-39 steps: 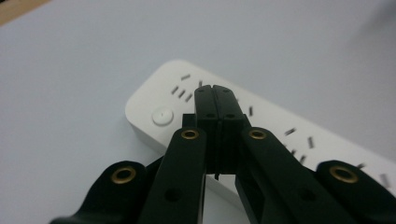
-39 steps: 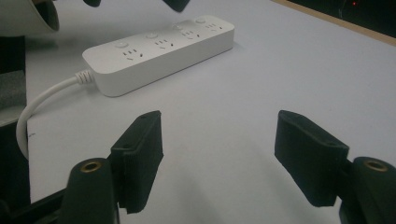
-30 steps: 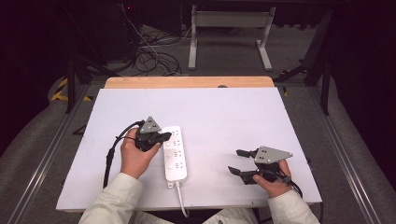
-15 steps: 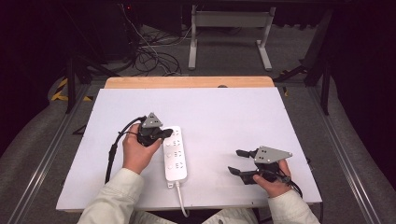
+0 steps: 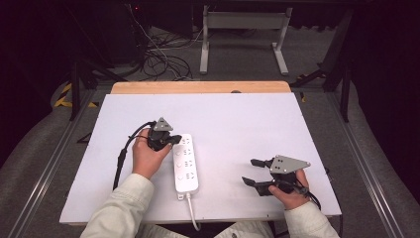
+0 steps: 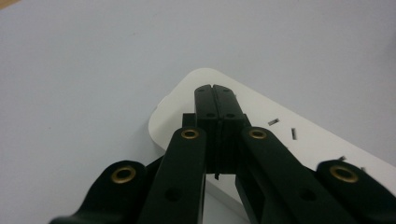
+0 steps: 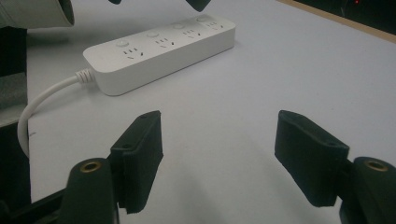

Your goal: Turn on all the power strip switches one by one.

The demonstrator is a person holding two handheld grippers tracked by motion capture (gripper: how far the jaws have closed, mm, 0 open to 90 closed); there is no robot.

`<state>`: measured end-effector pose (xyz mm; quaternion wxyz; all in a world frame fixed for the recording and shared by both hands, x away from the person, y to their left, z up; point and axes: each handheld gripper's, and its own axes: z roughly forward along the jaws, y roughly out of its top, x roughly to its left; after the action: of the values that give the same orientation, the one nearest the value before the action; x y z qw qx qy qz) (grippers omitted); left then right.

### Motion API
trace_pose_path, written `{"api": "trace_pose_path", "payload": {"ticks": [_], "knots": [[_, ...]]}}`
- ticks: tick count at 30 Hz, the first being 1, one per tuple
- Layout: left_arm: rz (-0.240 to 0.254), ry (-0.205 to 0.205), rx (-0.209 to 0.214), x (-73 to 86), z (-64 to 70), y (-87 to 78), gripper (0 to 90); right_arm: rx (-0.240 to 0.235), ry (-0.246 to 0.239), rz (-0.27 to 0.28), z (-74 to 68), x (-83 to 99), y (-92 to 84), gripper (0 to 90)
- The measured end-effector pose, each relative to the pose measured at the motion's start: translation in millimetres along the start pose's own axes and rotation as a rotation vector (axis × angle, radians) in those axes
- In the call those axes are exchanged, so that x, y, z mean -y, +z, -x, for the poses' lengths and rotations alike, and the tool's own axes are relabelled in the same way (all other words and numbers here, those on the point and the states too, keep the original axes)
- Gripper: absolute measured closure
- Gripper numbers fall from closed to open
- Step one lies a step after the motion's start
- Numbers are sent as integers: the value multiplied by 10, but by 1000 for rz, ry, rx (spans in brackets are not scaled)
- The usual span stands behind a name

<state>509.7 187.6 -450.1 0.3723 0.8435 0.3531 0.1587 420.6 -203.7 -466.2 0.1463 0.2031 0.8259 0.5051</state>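
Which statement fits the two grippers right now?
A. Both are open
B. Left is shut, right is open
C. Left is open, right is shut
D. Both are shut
B: the left gripper has its jaws pressed together over the power strip, while the right gripper has its jaws wide apart.

Clutter behind the white table [image 5: 257, 124]
Tangled cables [image 5: 163, 59] upper left, a grey metal stand [image 5: 242, 20] top centre, yellow-black tape [image 5: 63, 96] at left.

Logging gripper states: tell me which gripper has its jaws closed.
The left gripper, over the far end of the power strip; its jaws meet. The right gripper stands wide open.
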Motion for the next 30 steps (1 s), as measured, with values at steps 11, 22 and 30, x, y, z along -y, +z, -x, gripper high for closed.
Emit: {"api": "trace_pose_path", "payload": {"ticks": [11, 22, 30], "knots": [[-24, -16, -14, 30, -55, 70, 900, 1, -1, -1, 0, 0, -4, 328], [-44, -1, -27, 31, -44, 67, 900, 2, -3, -1, -2, 0, -7, 327], [-54, 5, -44, 24, -29, 78, 900, 2, -4, -2, -3, 1, -4, 327]]}}
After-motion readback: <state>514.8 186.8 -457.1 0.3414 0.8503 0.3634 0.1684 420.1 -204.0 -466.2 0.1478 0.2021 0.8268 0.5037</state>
